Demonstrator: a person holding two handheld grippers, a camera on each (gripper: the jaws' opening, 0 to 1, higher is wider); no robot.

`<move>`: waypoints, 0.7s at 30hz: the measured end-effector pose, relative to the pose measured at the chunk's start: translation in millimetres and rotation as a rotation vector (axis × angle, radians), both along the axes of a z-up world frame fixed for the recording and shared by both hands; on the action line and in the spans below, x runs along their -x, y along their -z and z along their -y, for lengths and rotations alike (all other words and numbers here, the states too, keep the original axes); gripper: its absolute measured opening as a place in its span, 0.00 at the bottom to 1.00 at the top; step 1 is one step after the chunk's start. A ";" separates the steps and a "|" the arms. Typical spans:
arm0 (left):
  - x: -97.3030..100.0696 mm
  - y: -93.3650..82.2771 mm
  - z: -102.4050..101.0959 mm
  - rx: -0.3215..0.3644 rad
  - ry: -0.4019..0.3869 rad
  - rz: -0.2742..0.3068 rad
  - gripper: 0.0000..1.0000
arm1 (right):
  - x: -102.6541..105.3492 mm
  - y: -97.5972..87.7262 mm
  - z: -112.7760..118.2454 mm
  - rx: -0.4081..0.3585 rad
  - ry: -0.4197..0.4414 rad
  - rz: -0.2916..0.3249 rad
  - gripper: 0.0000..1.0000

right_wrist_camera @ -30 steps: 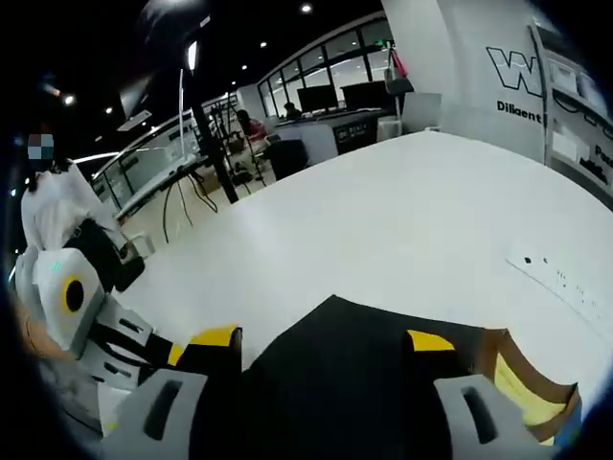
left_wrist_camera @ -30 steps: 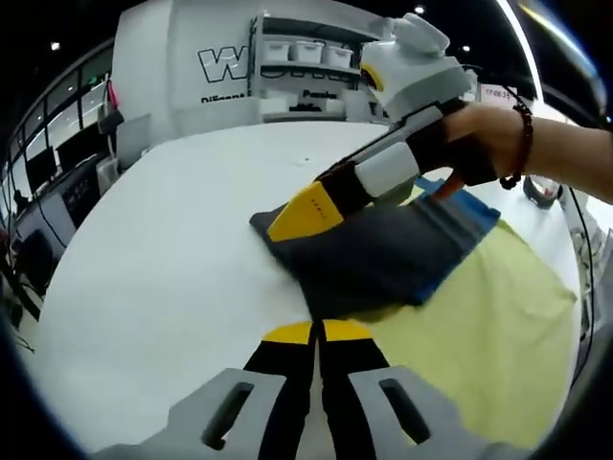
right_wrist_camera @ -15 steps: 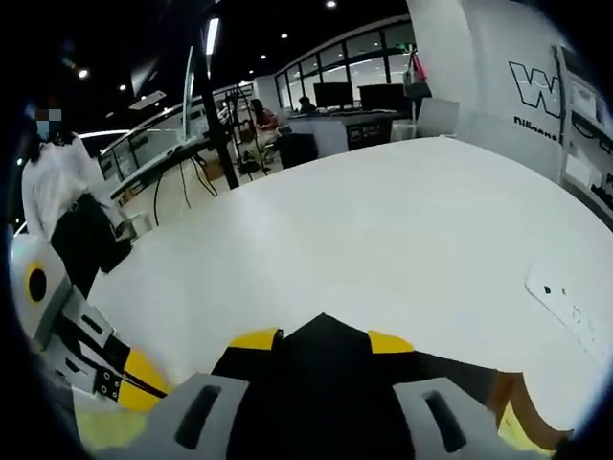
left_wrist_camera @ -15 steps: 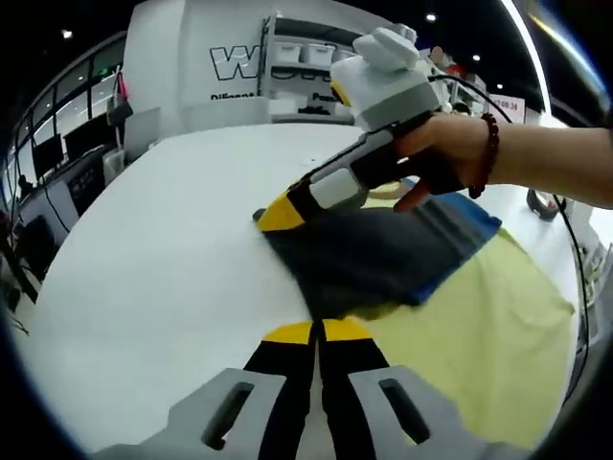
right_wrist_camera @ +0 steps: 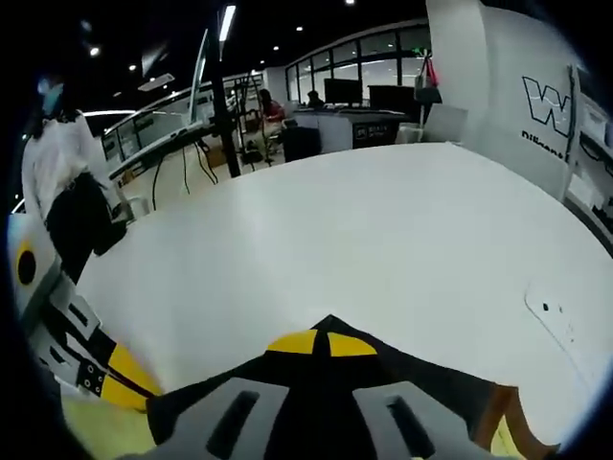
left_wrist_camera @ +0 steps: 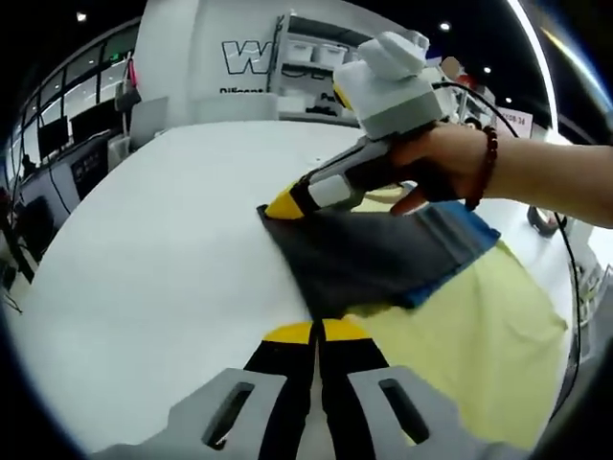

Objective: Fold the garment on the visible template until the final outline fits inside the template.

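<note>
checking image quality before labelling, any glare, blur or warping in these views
Left gripper view: fisheye bends the white table edge; ceiling light strip glares top right; the dark garment is sharp. Right gripper view: the table glares bright white, the office behind is dim and soft, the garment is nearly featureless black.

Bright, even light falls from small ceiling lamps (left_wrist_camera: 445,26) and a long strip light (right_wrist_camera: 226,21). The white surface (left_wrist_camera: 163,249) glares, nearly washed out, with only faint soft shadows. Fisheye bending curves straight edges near both borders. Distant office detail looks soft and slightly blurred.
</note>
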State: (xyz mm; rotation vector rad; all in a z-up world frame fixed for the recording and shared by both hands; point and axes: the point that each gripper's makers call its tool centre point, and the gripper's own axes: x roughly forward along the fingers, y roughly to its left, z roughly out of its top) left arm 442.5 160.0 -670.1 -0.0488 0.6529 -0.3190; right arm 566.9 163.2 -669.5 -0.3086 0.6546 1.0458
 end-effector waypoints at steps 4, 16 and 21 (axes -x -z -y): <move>-1.7 -3.1 -4.1 -0.019 -0.018 0.017 0.00 | -4.1 0.1 -0.2 -0.009 0.032 -0.006 0.00; -4.1 0.4 -9.0 -0.047 -0.047 0.010 0.00 | -7.2 -0.6 -2.4 -0.034 0.080 -0.014 0.00; -2.9 -0.2 -9.5 -0.055 -0.048 0.005 0.01 | -13.0 -5.4 3.9 -0.066 0.148 -0.014 0.12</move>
